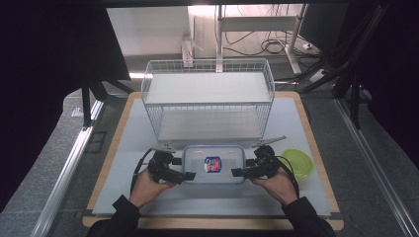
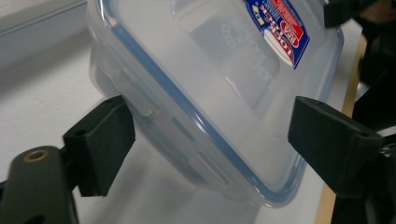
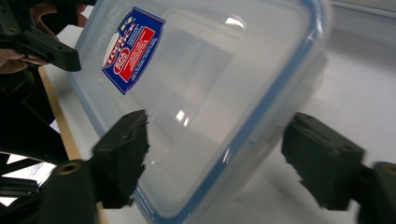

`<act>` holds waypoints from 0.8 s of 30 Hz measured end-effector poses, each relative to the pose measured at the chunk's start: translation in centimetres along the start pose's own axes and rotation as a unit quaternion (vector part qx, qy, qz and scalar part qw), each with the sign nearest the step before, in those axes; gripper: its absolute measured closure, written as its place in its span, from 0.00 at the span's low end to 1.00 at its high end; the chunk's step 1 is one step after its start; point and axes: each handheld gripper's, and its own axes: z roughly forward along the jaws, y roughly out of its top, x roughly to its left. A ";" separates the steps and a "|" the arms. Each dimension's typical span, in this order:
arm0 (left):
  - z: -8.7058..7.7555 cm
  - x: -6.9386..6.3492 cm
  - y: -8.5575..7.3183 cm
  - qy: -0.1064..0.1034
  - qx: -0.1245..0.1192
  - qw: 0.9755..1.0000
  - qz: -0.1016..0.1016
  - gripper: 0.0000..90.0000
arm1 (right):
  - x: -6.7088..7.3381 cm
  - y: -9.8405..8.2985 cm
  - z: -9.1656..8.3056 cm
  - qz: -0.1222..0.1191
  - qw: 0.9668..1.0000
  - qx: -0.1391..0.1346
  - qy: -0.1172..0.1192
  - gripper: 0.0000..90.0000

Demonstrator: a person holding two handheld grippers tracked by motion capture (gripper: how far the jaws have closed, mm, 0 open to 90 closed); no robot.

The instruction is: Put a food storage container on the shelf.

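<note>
A clear plastic food container (image 1: 214, 153) with a blue-sealed lid and a red and blue label lies on the white mat near the front edge. My left gripper (image 1: 187, 174) reaches in at its left end and my right gripper (image 1: 236, 172) at its right end. In the left gripper view the container's (image 2: 210, 79) corner sits between the jaws of the left gripper (image 2: 205, 140); one pad (image 2: 100, 140) is against the side wall, the other (image 2: 329, 144) stands off the lid. In the right gripper view the right gripper (image 3: 219, 158) straddles the container's (image 3: 210, 79) rim with small gaps.
A white wire basket shelf (image 1: 207, 106) stands just behind the container, in the middle of the mat. A yellow-green round bowl (image 1: 297, 163) sits at the right, close to my right hand. The mat lies on a wooden board (image 1: 316, 148) with dark floor around it.
</note>
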 end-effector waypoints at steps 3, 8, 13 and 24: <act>-0.4 -0.3 -0.7 -0.004 -0.009 1.000 -0.002 0.25 | 0.0 -0.4 -0.4 0.003 1.000 -0.001 0.009 0.36; -0.8 -0.5 -1.3 -0.009 -0.020 1.000 -0.004 0.34 | -0.2 -0.7 -0.6 0.005 1.000 -0.007 0.022 0.40; -1.4 0.2 -2.0 -0.037 -0.048 0.997 -0.041 0.47 | -0.2 -1.2 -1.4 0.018 0.999 -0.016 0.028 0.52; -1.6 0.1 -1.8 -0.023 -0.074 0.994 -0.081 0.53 | 0.4 -1.6 -1.9 0.031 0.999 -0.040 0.018 0.59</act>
